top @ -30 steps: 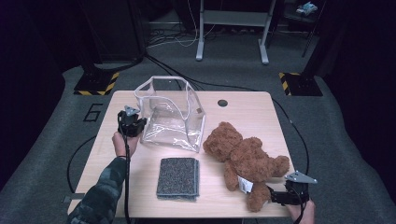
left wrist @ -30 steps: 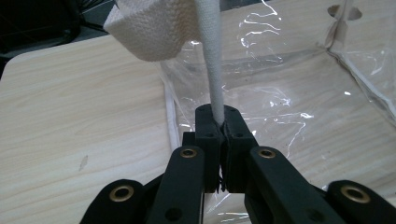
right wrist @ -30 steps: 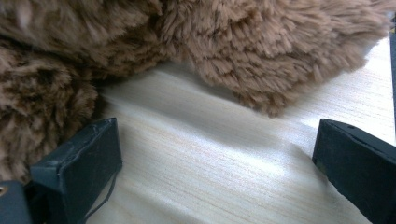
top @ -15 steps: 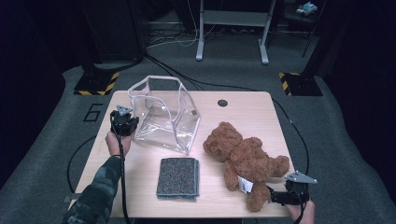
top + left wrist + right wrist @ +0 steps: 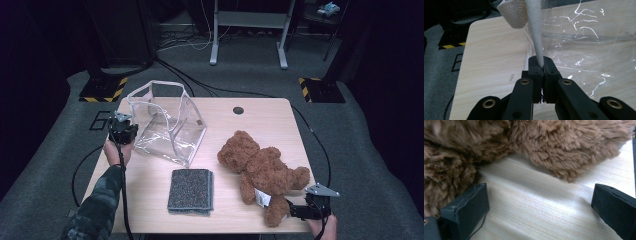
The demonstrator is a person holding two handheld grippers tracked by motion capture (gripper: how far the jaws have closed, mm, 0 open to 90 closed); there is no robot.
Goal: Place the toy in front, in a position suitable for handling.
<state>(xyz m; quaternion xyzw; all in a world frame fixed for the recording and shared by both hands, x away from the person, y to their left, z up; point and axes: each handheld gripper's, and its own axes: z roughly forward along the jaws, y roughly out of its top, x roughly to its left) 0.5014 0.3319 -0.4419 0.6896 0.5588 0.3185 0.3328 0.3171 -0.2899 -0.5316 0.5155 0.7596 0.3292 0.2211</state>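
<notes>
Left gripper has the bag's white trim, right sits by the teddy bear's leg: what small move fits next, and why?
Probably ease the right gripper forward and close it on the teddy bear: its jaws stand open with nothing between them, while the left gripper is shut on the clear bag.

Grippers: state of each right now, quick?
Left gripper: shut on the white trim of the clear bag.
Right gripper: open, holding nothing, beside the teddy bear.
</notes>
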